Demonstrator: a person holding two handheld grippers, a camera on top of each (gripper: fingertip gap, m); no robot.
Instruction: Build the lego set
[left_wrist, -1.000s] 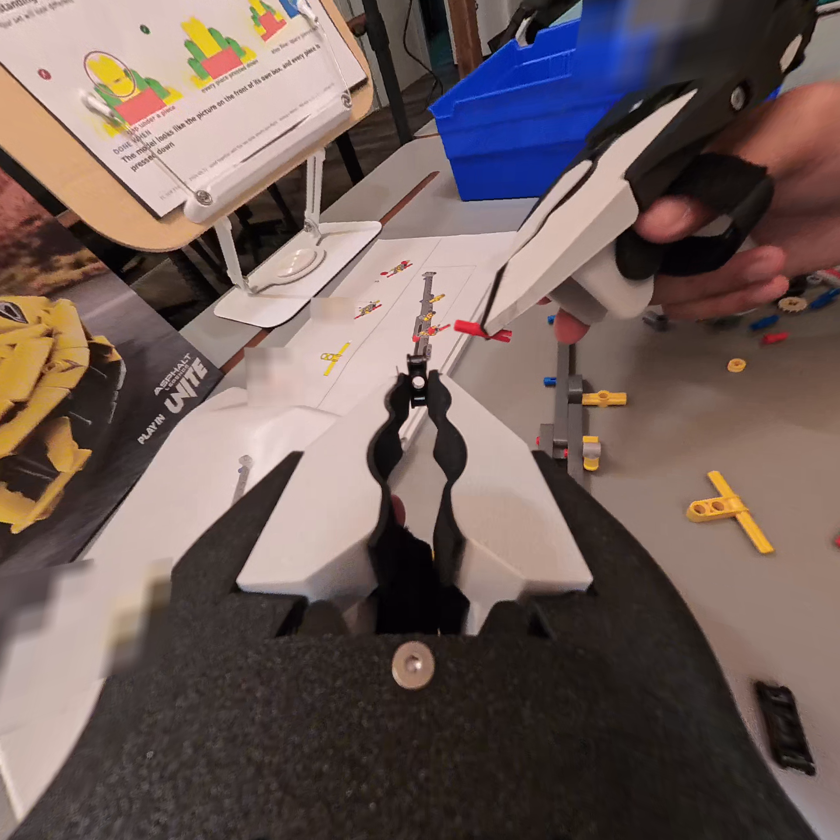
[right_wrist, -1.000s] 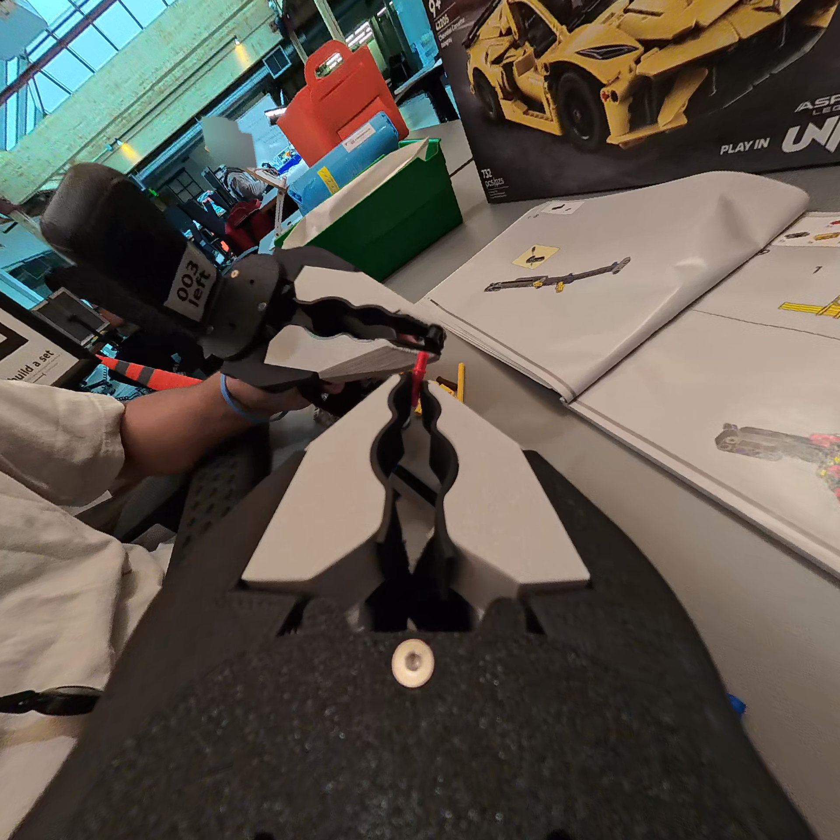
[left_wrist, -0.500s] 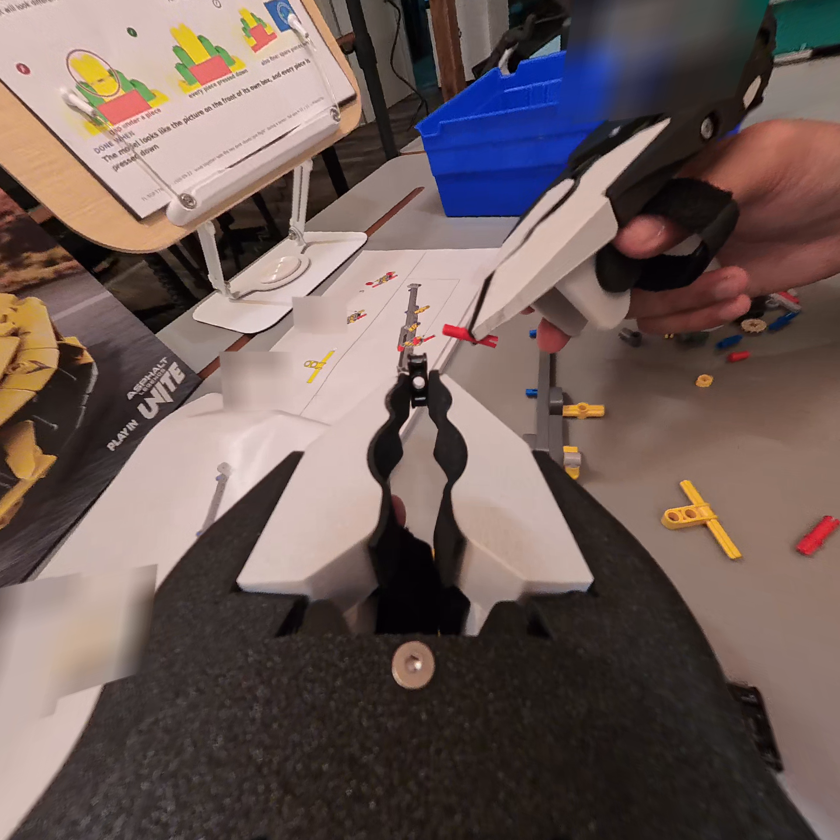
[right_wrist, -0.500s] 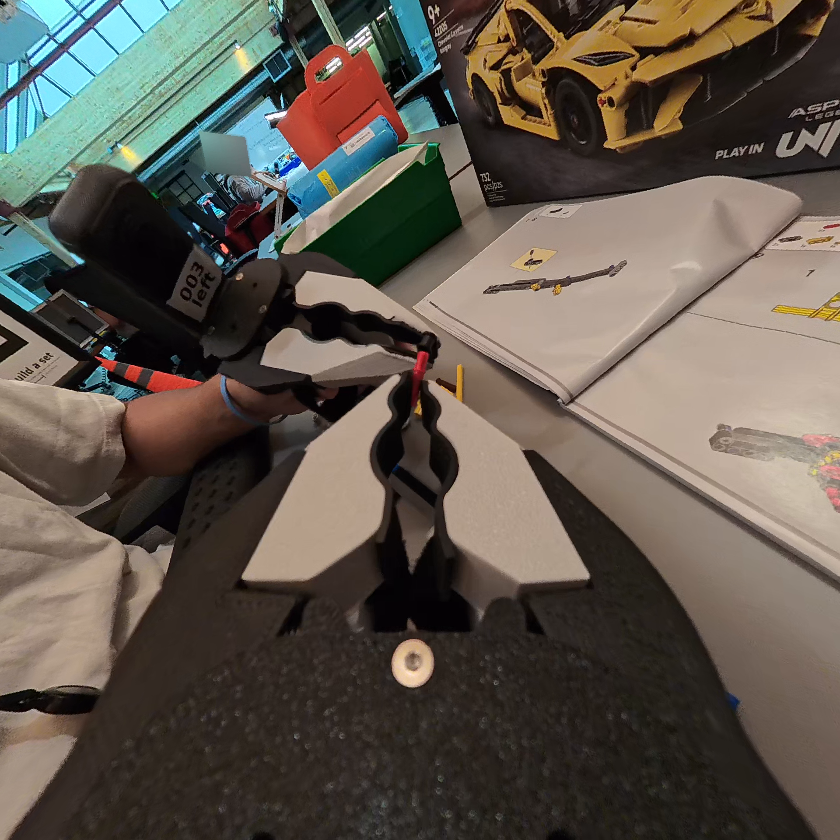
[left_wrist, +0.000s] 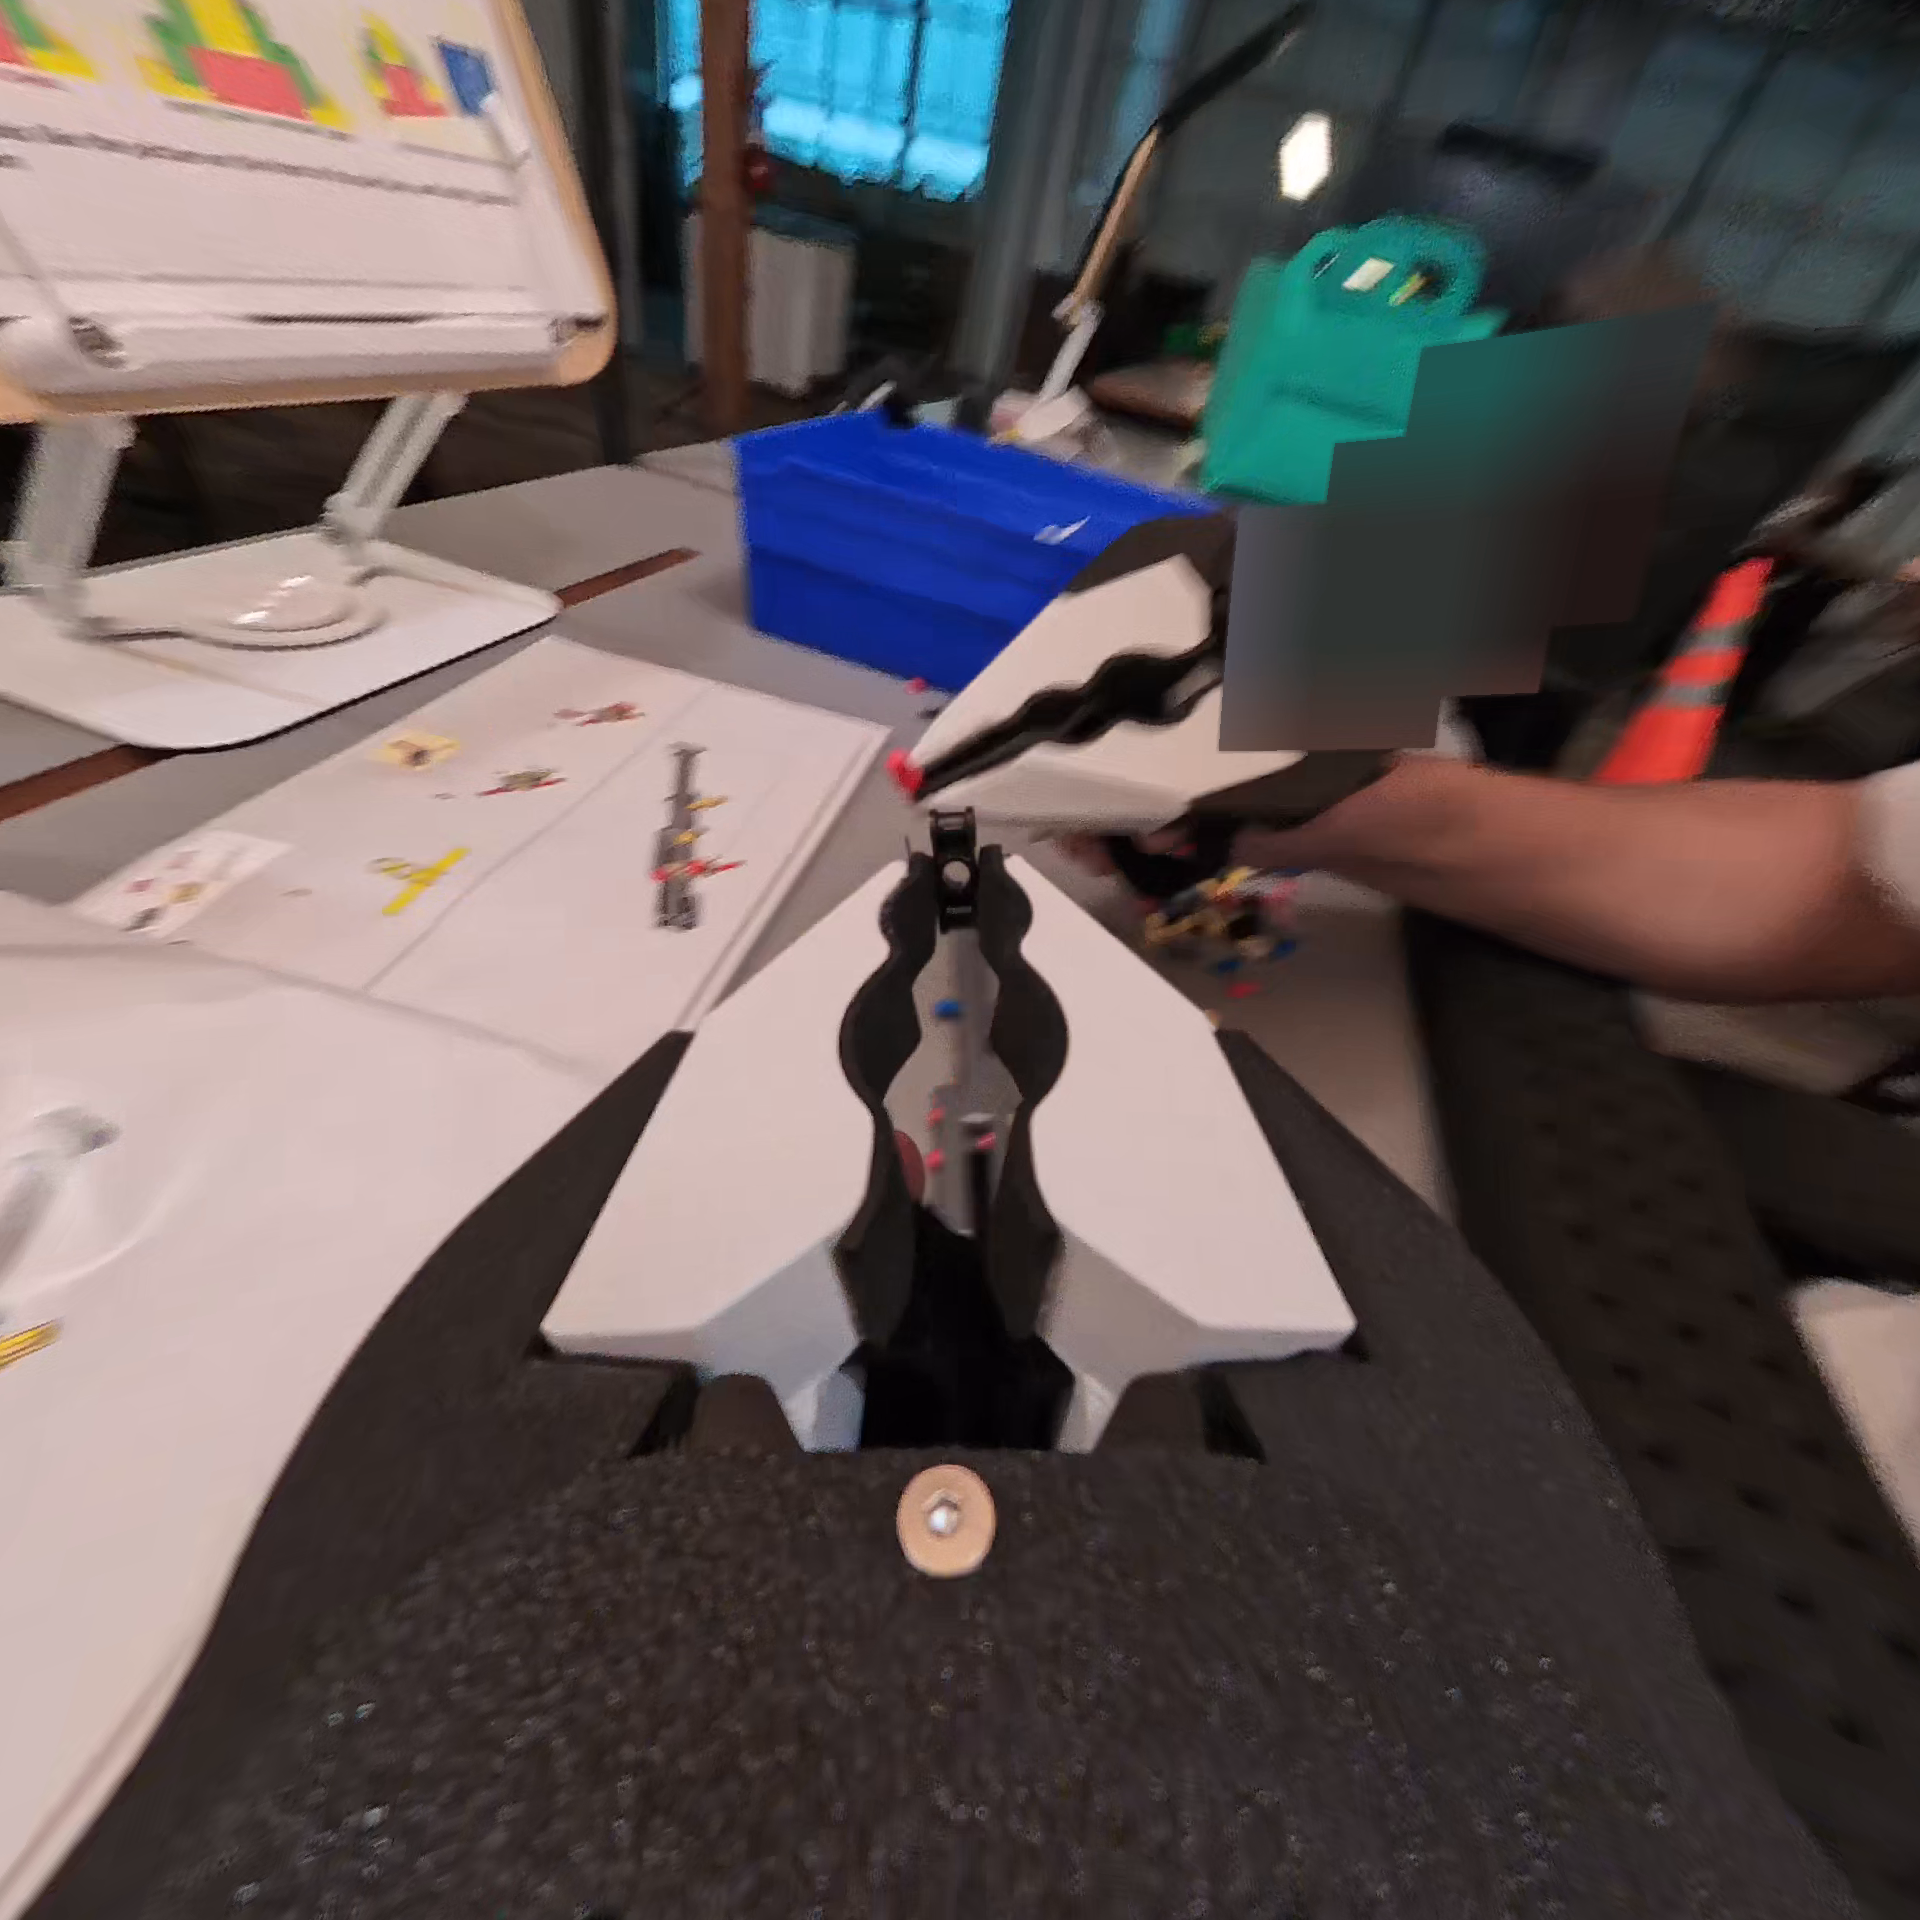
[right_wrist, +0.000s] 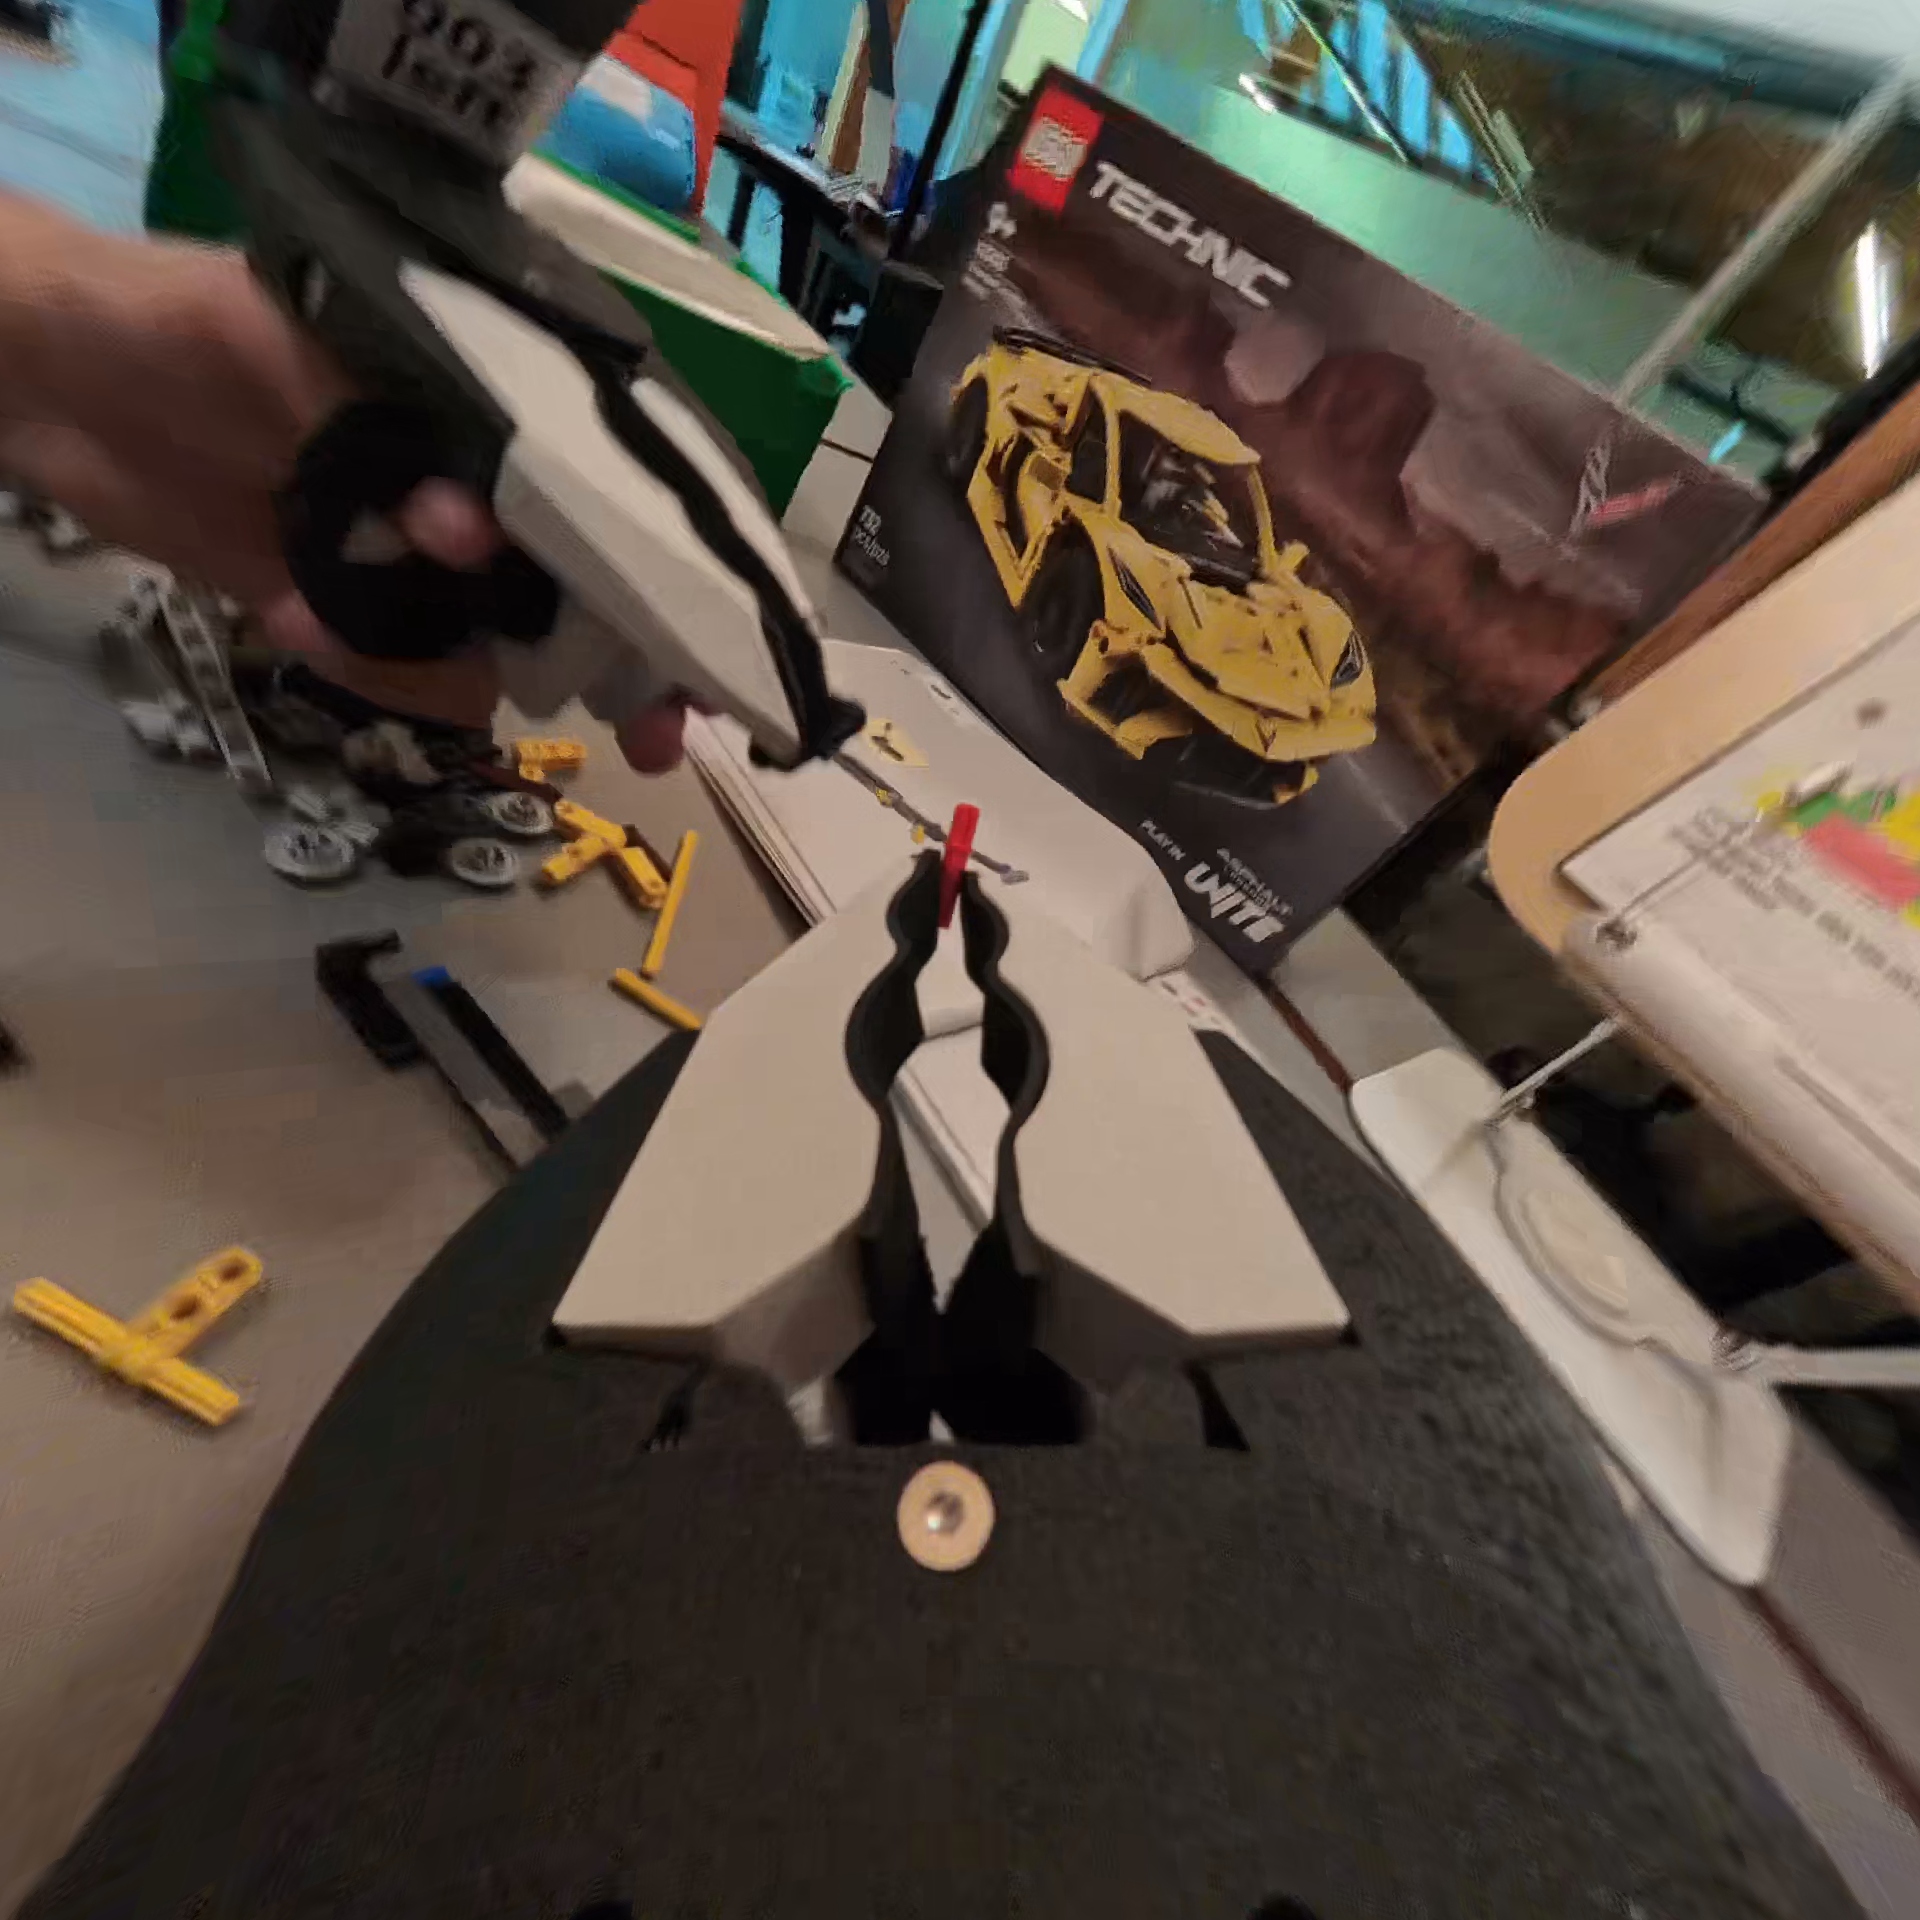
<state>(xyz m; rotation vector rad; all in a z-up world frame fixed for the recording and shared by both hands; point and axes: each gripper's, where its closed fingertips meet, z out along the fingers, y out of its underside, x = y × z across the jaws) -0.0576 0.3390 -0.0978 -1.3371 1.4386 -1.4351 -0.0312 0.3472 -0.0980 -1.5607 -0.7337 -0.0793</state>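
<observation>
My left gripper (left_wrist: 952, 868) is shut on a small black connector piece (left_wrist: 953, 871) held above the table; it also shows in the right wrist view (right_wrist: 821, 727), upper left, in a hand. My right gripper (right_wrist: 948, 878) is shut on a red pin (right_wrist: 954, 862) that sticks up from its tips. In the left wrist view the right gripper (left_wrist: 914, 774) comes in from the right, its red-tipped end just above and left of the black piece, a small gap apart. The open instruction booklet (left_wrist: 540, 873) lies on the table to the left.
A blue bin (left_wrist: 894, 551) stands behind the grippers. A picture stand (left_wrist: 260, 613) stands at the left. The set's box with a yellow car (right_wrist: 1195, 540) stands behind the booklet. Loose yellow, grey and black pieces (right_wrist: 436, 810), a yellow cross piece (right_wrist: 135, 1340) and a black beam (right_wrist: 436, 1039) lie on the grey table. The tips of both grippers are at nearly the same place.
Both grippers have swung round fast, and the views are blurred. The right gripper now points at the box and picture stand. Its red pin has come closer to the black piece.
</observation>
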